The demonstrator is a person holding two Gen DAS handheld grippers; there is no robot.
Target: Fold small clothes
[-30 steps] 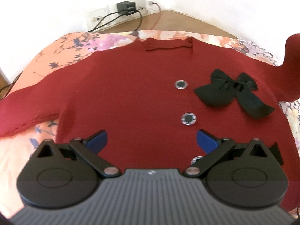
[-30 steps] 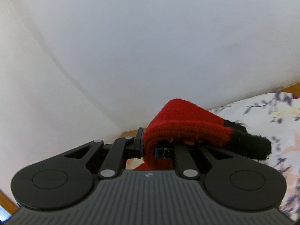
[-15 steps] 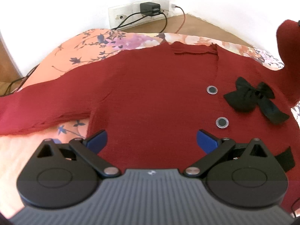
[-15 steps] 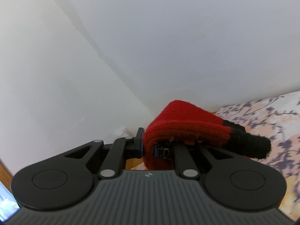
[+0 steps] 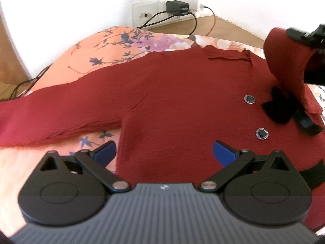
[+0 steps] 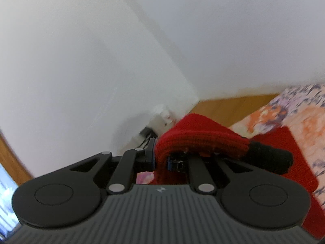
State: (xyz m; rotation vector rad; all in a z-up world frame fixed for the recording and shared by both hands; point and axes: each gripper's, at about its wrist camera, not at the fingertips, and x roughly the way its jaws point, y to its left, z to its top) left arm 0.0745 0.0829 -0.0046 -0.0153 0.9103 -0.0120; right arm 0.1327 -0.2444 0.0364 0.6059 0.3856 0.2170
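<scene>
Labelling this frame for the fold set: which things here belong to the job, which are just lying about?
Job:
- red cardigan spread on the floral bedspread
- its sleeve, clamped in the right claw
- left claw, open above the cardigan

Lying about:
- charger in the wall socket
- cables

A dark red cardigan (image 5: 172, 105) is showing a black bow (image 5: 284, 111) and black, silver-rimmed buttons (image 5: 249, 99), lying on peach floral bedding (image 5: 113, 46).
</scene>
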